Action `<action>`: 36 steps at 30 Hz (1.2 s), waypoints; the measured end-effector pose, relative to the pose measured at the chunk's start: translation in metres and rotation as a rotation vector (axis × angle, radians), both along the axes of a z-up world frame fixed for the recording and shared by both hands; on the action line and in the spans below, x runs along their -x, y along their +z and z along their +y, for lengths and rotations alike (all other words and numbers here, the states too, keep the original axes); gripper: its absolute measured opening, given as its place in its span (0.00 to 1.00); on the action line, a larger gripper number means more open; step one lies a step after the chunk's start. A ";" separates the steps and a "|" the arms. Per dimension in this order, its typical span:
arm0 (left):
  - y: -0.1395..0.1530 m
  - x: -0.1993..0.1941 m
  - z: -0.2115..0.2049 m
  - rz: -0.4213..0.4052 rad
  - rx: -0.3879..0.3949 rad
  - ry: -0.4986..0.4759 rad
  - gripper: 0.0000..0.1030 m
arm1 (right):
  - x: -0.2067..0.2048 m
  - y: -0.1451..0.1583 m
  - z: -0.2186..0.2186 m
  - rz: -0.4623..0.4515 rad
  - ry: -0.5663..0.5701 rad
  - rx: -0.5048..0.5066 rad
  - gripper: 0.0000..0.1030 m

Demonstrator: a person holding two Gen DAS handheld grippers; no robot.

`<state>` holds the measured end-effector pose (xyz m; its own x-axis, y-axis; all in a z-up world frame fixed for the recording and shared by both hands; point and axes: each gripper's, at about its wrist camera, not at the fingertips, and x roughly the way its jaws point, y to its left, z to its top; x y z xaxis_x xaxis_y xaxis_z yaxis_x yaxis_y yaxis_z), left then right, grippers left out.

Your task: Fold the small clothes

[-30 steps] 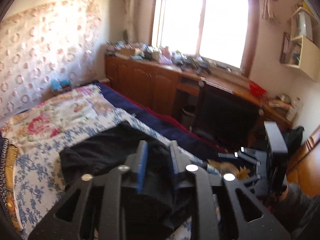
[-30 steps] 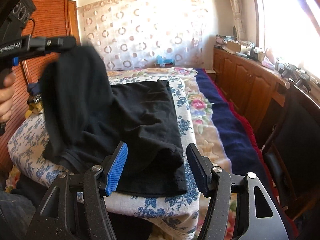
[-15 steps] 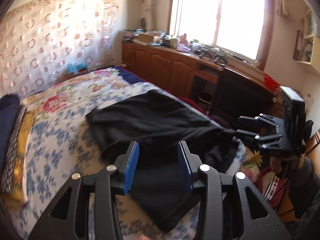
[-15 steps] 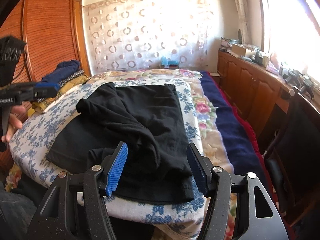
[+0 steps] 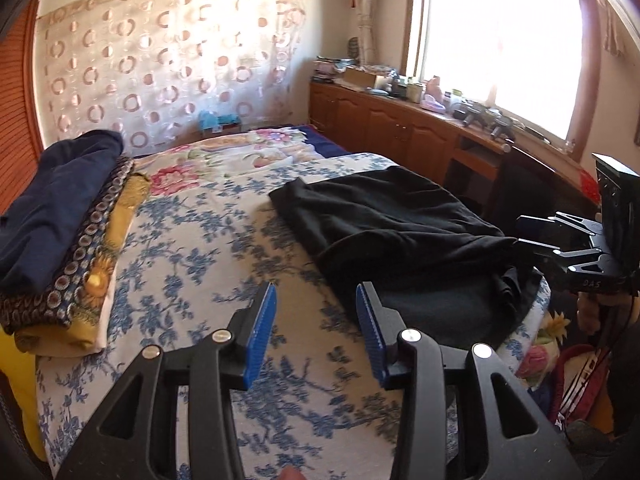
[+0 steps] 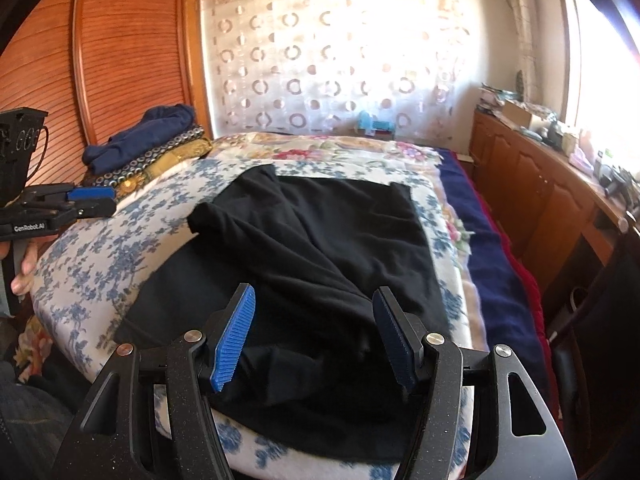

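A black garment (image 6: 320,240) lies on the blue-flowered bedspread (image 6: 100,264), with one side flap folded loosely over its middle. My right gripper (image 6: 316,340) is open just above the garment's near hem, its blue pads apart and pressing on nothing. My left gripper (image 5: 316,332) is open over bare bedspread (image 5: 200,264), with the black garment (image 5: 400,232) off to its right and nothing between its pads. Each view also shows the other gripper: the right gripper (image 5: 560,248) at the bed's right corner, the left gripper (image 6: 80,200) at the left edge, held by a hand.
A stack of folded clothes (image 5: 60,232), navy on top, sits at the left of the bed. A wooden cabinet (image 5: 400,132) with clutter runs under the window. A wooden wardrobe (image 6: 120,60) stands at the left, and a navy blanket (image 6: 492,248) and a dark chair (image 6: 600,320) at the right.
My left gripper let go of the black cloth it was lifting, opened, and swung left and down over bare bedspread. The lifted flap now lies folded on the garment. The right gripper shifted slightly.
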<state>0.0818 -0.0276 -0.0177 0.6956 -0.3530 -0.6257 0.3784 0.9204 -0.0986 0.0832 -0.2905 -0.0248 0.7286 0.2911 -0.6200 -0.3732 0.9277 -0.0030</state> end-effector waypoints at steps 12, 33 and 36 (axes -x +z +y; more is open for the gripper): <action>-0.022 0.004 0.031 0.033 -0.013 0.096 0.39 | -0.030 0.002 0.048 0.025 0.110 0.050 0.61; -0.029 0.008 0.043 0.039 0.012 0.118 0.39 | -0.110 -0.049 0.152 0.195 0.307 0.280 0.58; -0.030 0.007 0.043 0.042 0.013 0.116 0.39 | -0.115 -0.056 0.149 0.201 0.296 0.313 0.04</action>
